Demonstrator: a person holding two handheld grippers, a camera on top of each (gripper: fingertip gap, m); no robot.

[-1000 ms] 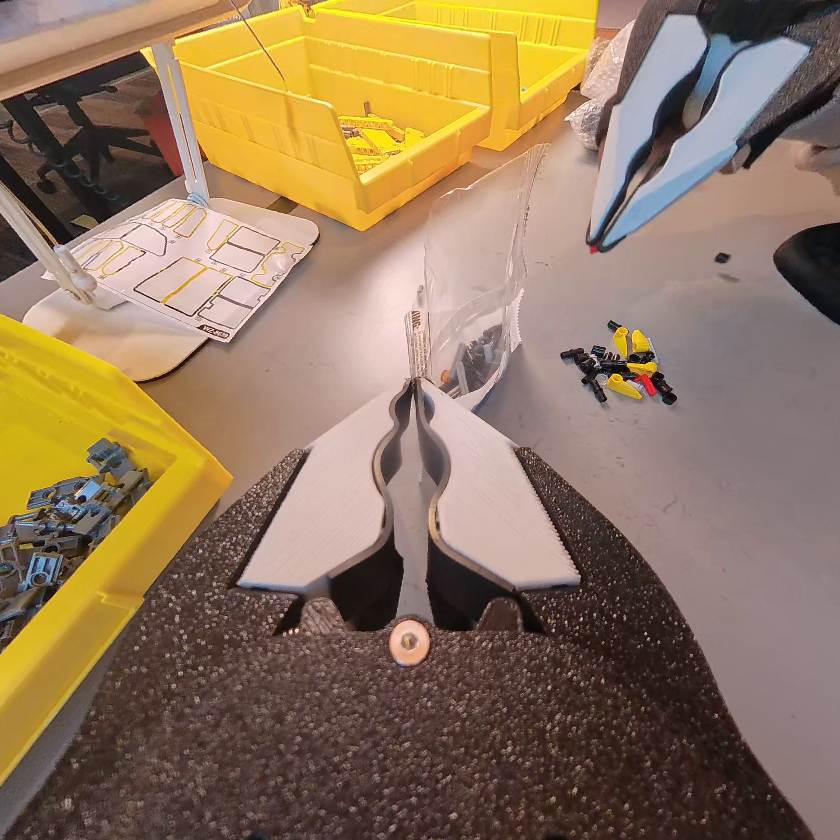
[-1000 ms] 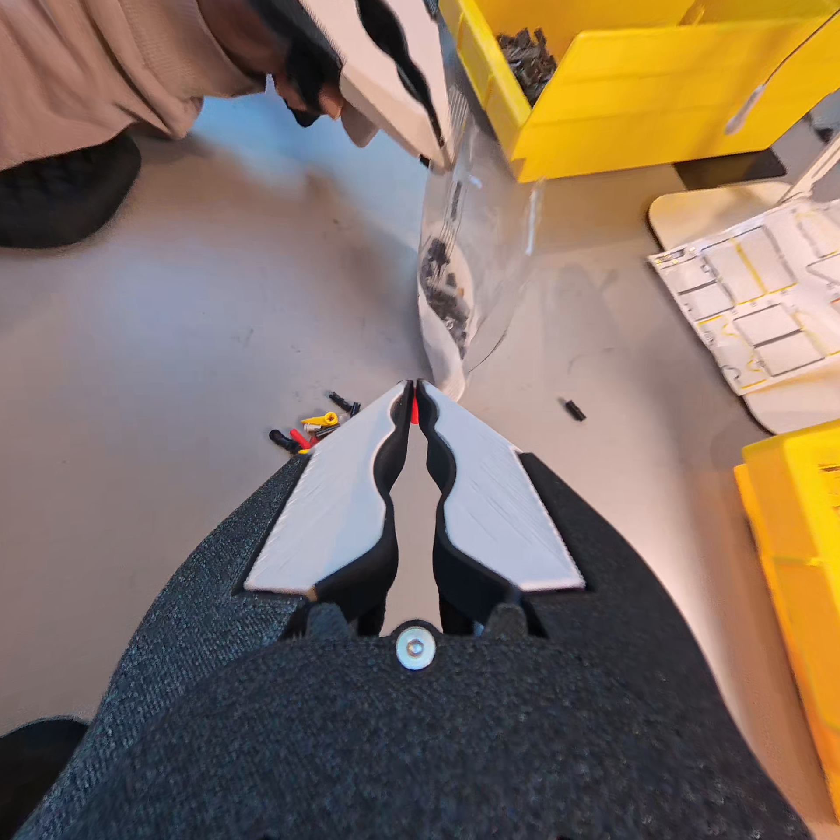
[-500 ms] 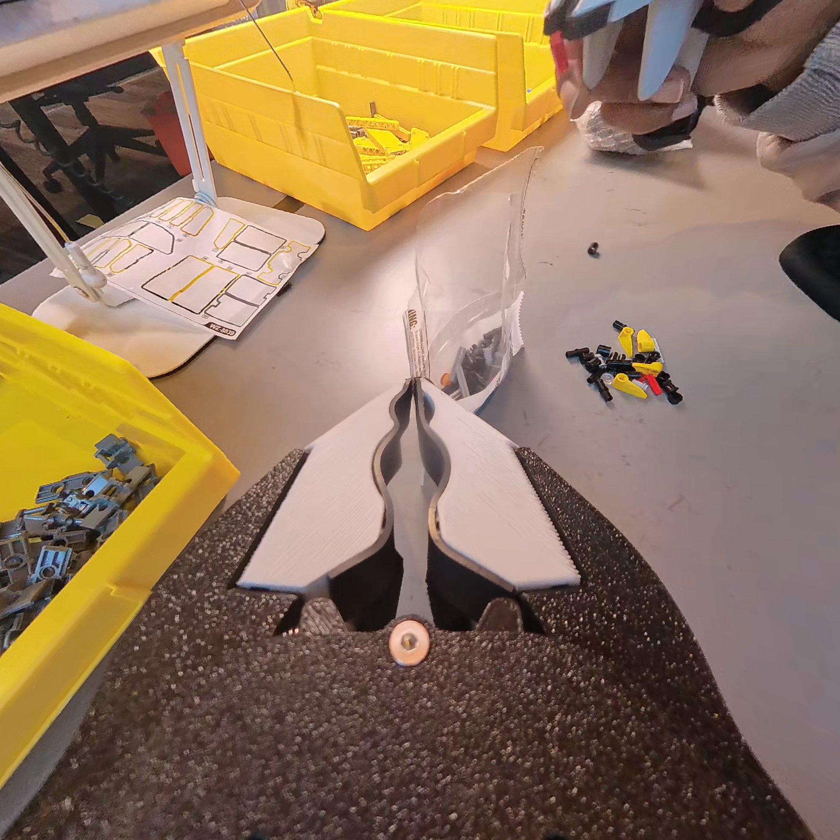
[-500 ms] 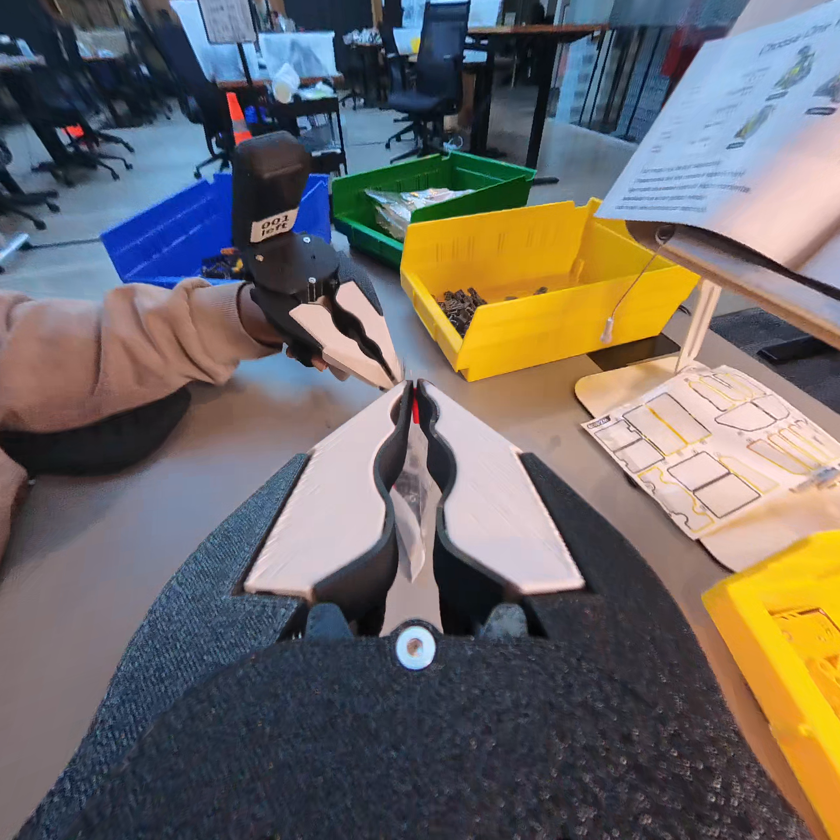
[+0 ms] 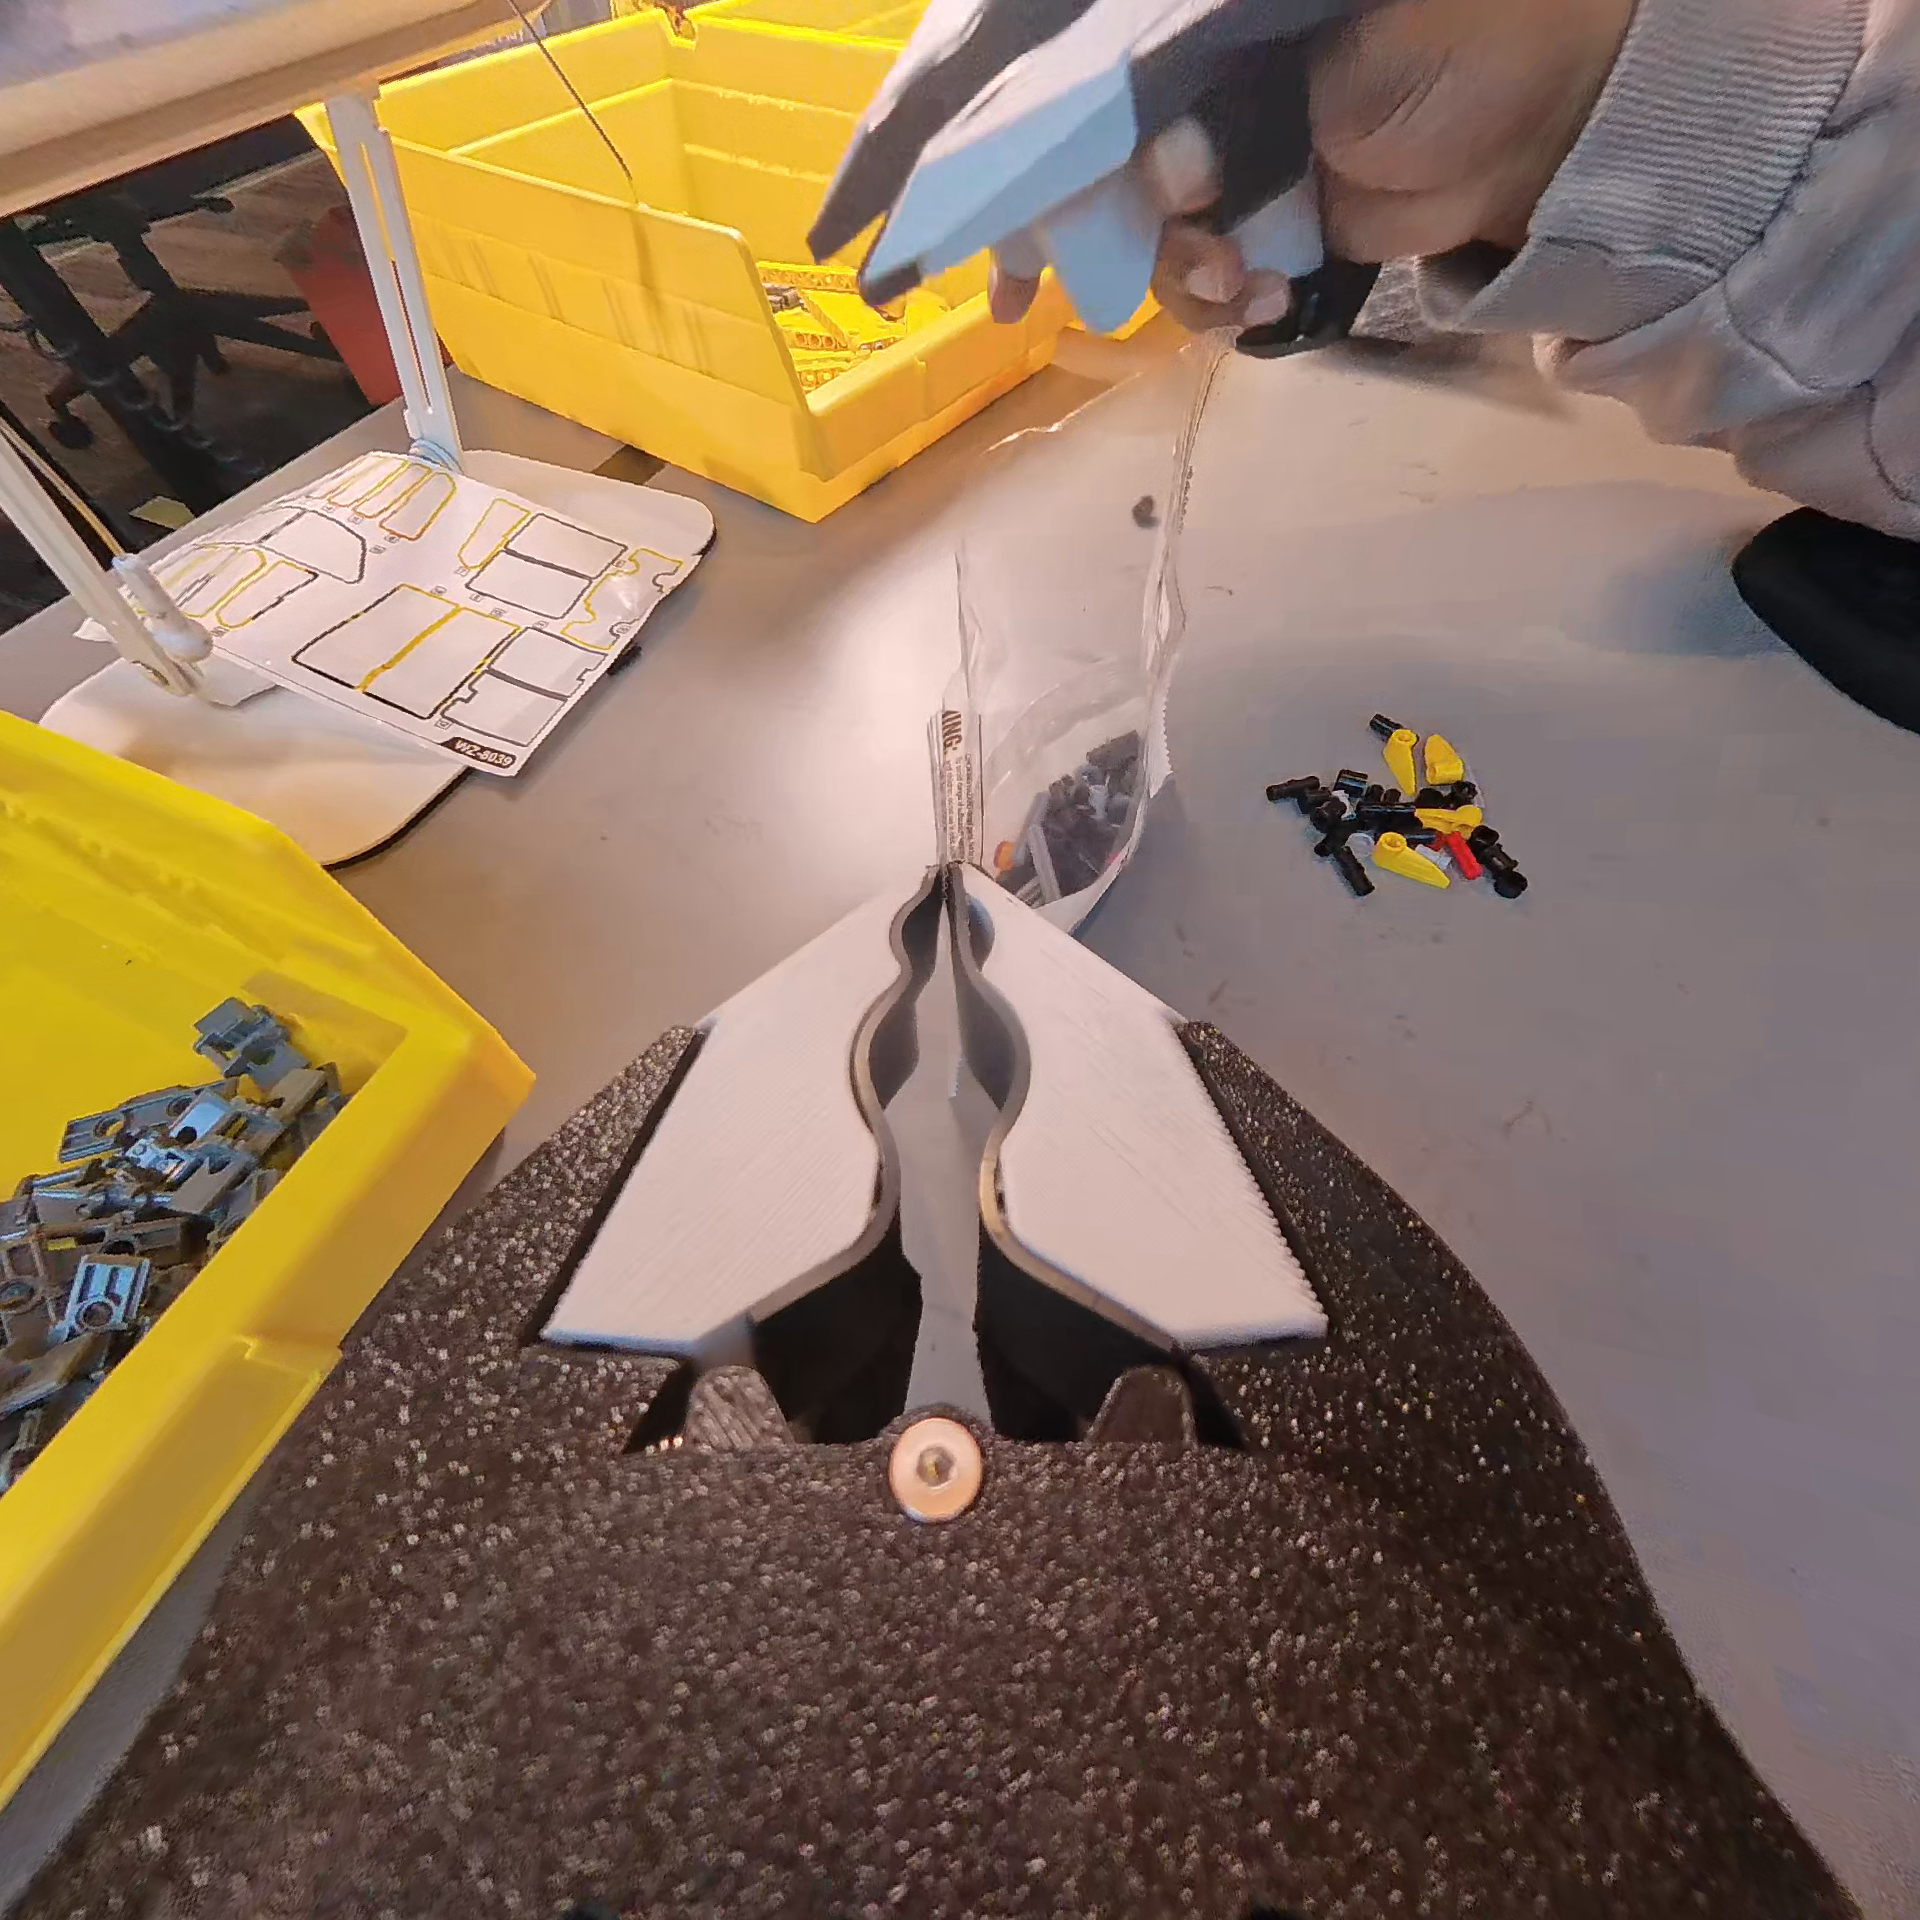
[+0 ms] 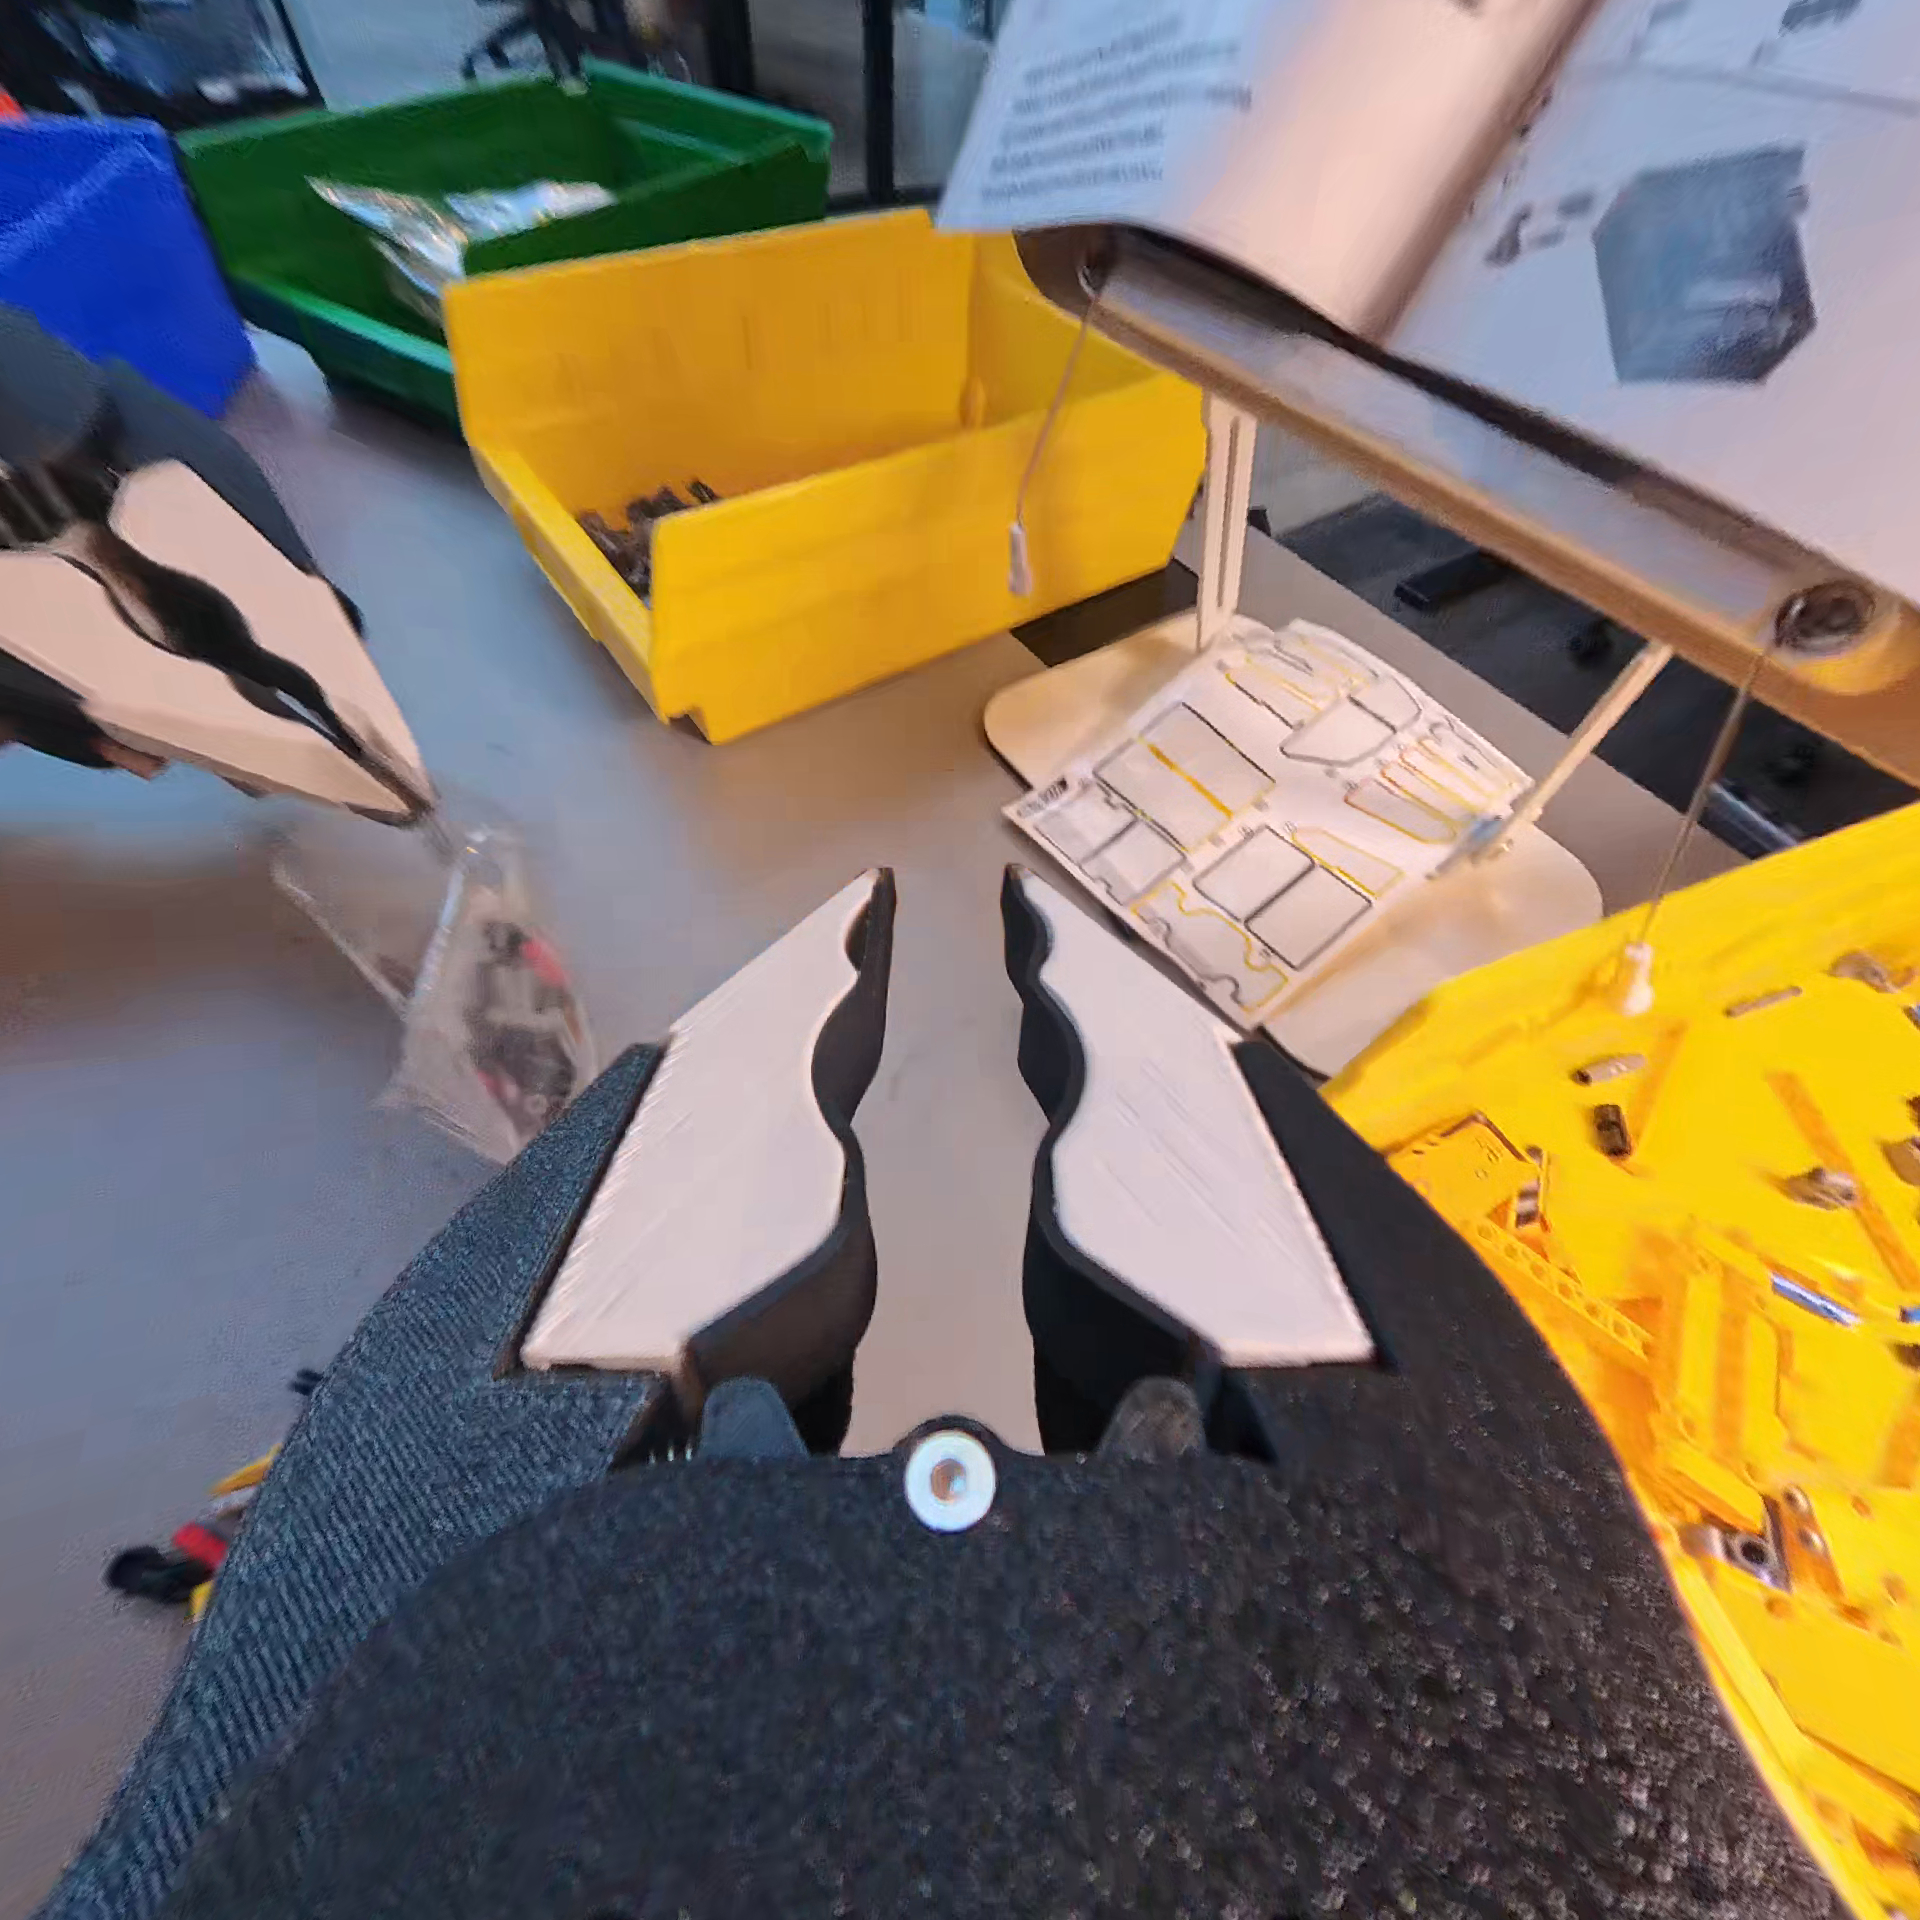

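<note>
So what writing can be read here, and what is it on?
I won't quote writing; these bear it:
White sticker sheet with yellow-black outlines: small corner code.
Clear plastic bag of small parts: edge print, tiny.
Open white instruction booklet: blurred.

A yellow bin point(image 5: 343, 1174) of grey connector pieces point(image 5: 135, 1174) sits near left. Beyond it a sticker sheet point(image 5: 416, 613) lies on the white base of a book stand point(image 5: 260, 769), which bears an open instruction booklet point(image 6: 1455, 135). Farther off stand divided yellow bins point(image 5: 644, 343), a green bin point(image 6: 499, 135) and a blue bin point(image 6: 94, 239).
</note>
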